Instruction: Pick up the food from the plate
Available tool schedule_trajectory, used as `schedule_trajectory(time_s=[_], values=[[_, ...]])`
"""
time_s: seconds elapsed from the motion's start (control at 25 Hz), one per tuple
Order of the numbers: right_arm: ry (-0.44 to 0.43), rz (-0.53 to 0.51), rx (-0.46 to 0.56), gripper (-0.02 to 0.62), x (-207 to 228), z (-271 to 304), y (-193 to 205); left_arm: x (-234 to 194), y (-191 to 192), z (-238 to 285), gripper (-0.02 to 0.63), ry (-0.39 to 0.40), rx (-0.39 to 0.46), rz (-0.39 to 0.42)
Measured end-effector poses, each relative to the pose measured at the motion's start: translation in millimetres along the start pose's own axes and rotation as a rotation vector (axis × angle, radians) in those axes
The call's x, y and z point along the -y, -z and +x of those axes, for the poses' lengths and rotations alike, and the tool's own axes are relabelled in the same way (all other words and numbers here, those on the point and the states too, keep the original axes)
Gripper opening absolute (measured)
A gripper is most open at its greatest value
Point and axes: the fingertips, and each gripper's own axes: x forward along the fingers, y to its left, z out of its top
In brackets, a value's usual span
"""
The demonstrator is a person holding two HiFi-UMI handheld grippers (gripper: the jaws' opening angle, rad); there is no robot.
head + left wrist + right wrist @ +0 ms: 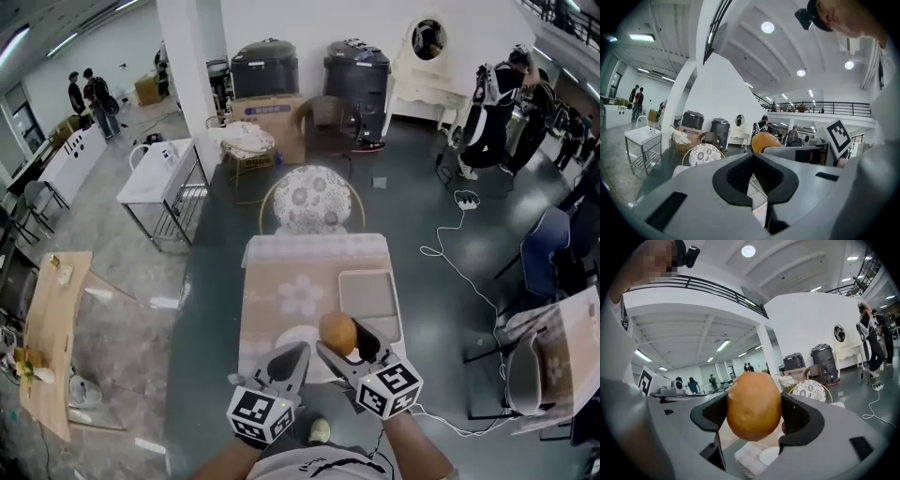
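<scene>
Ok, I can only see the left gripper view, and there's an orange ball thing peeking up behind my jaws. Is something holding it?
Observer: Yes. The right gripper is shut on it. It's the food, a smooth orange-brown lump between the jaws.
Operator: Is it touching the plate?
Observer: No. In the right gripper view the white plate lies well below it.
Operator: What else is down there?
Observer: The head view shows a grey tray beyond the plate, on the right side of the table.
</scene>
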Motion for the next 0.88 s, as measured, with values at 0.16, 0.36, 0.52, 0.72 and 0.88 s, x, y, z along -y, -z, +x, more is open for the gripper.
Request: schedule_trajectory(time_s=[0.16, 0.36, 0.52, 0.72, 0.88], values=[[-0.003, -0.014, 0.044, 0.324, -11.0, -12.9, -17.5, 8.7, -10.4, -7.7, 0.006, -0.004, 0.022, 0.012], [-0.001, -0.038, 0.084, 0.324, -20.1, -27.0, -30.5, 19.8, -22.0, -16.2, 0.006, -0.007, 0.054, 0.029], [-0.004, -0.07, 0.082, 0.324, -27.6, -33.3, -31.2, 28.2, -27.0, -23.5, 0.006, -0.014, 0.077, 0.04], [-0.016, -0.075, 0.087, 0.324, -33.6, -38.0, -31.4, 33.7, -25.4, -27.8, 0.006, -0.026, 0.082, 0.043], [-0.023, -0.076, 0.1, 0.324, -38.5, -45.4, -35.2, 38.5, -27.1, -33.9, 0.006, -0.036, 0.092, 0.044]])
